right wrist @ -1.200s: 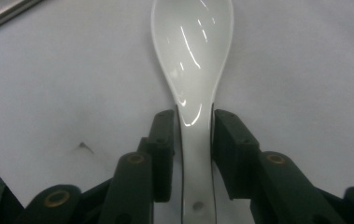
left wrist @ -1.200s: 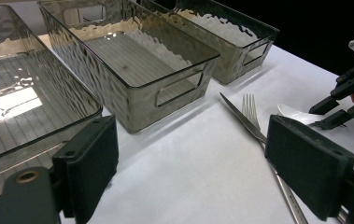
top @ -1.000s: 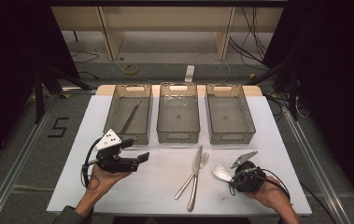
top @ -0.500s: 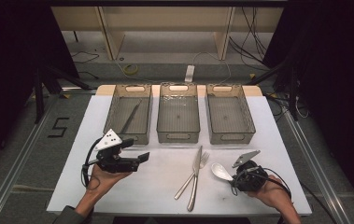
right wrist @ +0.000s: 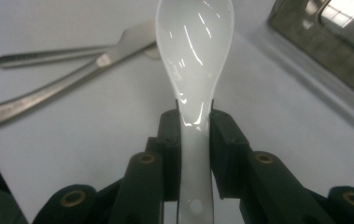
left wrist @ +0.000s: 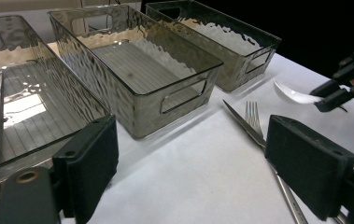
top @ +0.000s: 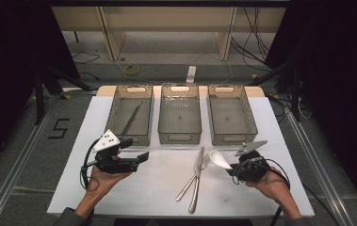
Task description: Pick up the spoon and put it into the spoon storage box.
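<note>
Right claw [right wrist: 194, 135] clamping glossy white spoon [right wrist: 194, 56], seemingly ceramic

Grey floor [top: 20, 155], black curtains [top: 336, 70]

spoon [right wrist: 194, 51]: glossy white | bins [top: 180, 117]: smoky grey, rippled | table [top: 152, 183]: white

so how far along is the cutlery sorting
Done: chopsticks lie in the left bin. In hand: the right tool grips the white spoon by its handle, off the table. Left: knife and fork lie crossed on the table; the left tool is open.
</note>
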### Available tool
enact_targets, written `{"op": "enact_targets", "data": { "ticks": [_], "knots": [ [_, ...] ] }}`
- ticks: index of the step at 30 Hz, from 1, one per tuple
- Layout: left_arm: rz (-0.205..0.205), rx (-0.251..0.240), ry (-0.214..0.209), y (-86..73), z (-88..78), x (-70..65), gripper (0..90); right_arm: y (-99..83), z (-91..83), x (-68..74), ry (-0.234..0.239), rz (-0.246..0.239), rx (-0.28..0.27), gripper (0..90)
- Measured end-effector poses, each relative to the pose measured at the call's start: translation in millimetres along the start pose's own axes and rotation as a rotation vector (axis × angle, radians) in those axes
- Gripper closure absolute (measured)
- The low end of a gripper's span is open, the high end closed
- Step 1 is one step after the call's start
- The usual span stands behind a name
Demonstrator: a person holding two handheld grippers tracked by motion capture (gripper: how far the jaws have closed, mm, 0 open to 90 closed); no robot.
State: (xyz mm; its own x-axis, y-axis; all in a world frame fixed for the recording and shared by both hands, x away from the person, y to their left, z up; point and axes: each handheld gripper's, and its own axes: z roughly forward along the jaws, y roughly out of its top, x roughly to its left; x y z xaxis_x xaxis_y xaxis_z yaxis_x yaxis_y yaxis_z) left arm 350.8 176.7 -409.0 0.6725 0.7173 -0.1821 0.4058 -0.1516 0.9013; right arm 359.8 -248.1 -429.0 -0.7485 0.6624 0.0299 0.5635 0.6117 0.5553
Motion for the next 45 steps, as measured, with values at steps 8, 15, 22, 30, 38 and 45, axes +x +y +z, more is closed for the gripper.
{"op": "enact_targets", "data": {
  "ticks": [8,15,22,30,38,45],
  "knots": [
    [-0.002,-0.009,-0.007,-0.2,-1.2,0.0,17.0,25.2,0.5,-7.0,-0.027,0.003,-0.053,75.8],
    [-0.006,-0.021,-0.003,0.1,-2.0,0.6,17.0,53.0,3.2,-9.7,-0.034,-0.003,-0.088,75.8],
    [-0.013,-0.030,0.000,0.2,-3.0,1.4,17.0,78.2,10.2,-10.1,-0.036,-0.019,-0.106,75.8],
    [-0.017,-0.038,0.002,0.4,-3.6,2.1,16.9,114.0,21.7,-13.4,-0.035,-0.011,-0.139,75.8],
    [-0.028,-0.051,0.000,0.6,-5.3,3.4,16.5,143.6,36.7,-20.2,-0.036,0.020,-0.136,75.8],
    [-0.018,-0.059,-0.002,1.0,-5.6,2.0,16.3,164.8,48.5,-18.8,-0.045,0.028,-0.115,75.7]
  ]
}}
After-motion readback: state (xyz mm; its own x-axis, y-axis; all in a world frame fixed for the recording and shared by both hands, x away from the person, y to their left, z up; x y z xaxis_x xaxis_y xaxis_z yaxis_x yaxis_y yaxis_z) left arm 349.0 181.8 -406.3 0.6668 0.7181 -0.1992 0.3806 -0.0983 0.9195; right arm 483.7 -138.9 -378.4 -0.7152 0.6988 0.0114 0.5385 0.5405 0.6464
